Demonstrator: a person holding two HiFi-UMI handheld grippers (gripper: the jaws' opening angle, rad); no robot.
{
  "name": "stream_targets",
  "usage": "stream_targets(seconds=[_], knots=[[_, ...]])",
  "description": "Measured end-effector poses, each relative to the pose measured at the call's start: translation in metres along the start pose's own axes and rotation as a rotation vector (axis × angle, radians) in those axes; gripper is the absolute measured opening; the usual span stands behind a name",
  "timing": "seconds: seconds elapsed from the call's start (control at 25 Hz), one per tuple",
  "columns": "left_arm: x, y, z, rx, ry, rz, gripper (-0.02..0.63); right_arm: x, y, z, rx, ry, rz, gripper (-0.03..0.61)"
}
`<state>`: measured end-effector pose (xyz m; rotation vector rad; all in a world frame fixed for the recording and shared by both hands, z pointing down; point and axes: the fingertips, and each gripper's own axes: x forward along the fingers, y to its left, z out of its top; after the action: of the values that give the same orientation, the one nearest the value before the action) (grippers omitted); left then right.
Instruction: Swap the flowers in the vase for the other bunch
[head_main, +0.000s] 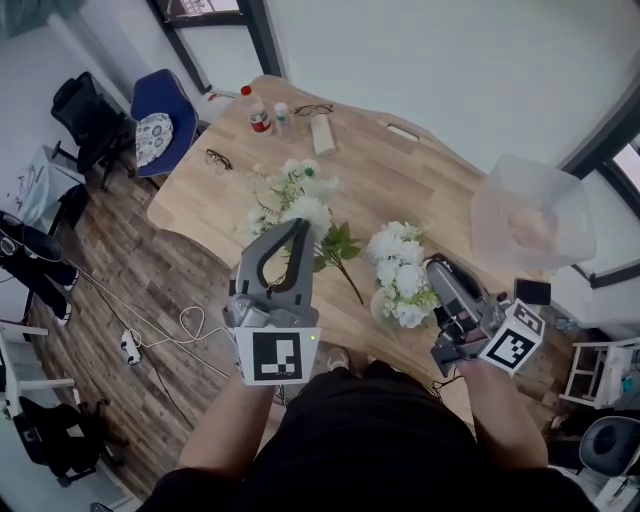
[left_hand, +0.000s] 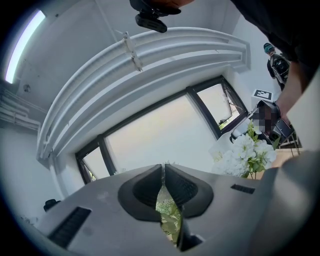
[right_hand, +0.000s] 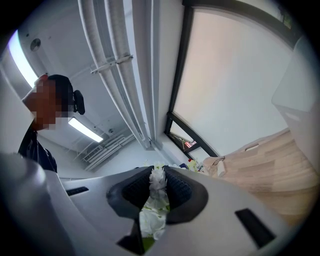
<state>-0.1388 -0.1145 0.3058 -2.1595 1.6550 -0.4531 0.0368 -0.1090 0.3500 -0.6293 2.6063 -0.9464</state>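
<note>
One bunch of white flowers with green leaves lies on the wooden table, its stem pointing toward me. My left gripper is over that bunch's near edge with its jaws shut; only a thin slit shows between the pads, with leaves behind it. A second white bunch stands upright to the right, also seen in the left gripper view. My right gripper is against its right side, and white blossoms and green fill the gap between the pads. Whether a vase is under this bunch I cannot tell.
A clear plastic bin stands at the table's right end. Bottles, a white tube and two pairs of glasses lie at the far left corner. A blue chair is beyond the table. A dark device lies by my right hand.
</note>
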Motion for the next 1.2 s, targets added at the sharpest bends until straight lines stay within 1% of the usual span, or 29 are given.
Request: stream_targets(seconds=[0.24, 0.4, 0.6, 0.84, 1.0, 1.2], knots=[[0.008, -0.012, -0.007, -0.001, 0.016, -0.02, 0.023, -0.009, -0.018, -0.013, 0.024, 0.022, -0.049, 0.08], [0.013, -0.021, -0.017, -0.02, 0.041, -0.036, 0.023, -0.011, -0.028, -0.022, 0.045, 0.042, -0.066, 0.08], [0.012, -0.034, -0.027, -0.018, 0.063, -0.073, 0.023, -0.015, -0.035, -0.035, 0.014, 0.078, -0.084, 0.08], [0.014, -0.033, -0.027, 0.002, 0.066, -0.092, 0.024, -0.018, -0.042, -0.044, 0.008, 0.099, -0.101, 0.08], [0.013, -0.035, -0.031, -0.006, 0.073, -0.096, 0.023, -0.026, -0.049, -0.052, -0.001, 0.121, -0.125, 0.08], [0.013, -0.043, -0.042, -0.024, 0.084, -0.115, 0.023, -0.034, -0.063, -0.056, 0.019, 0.114, -0.164, 0.08]])
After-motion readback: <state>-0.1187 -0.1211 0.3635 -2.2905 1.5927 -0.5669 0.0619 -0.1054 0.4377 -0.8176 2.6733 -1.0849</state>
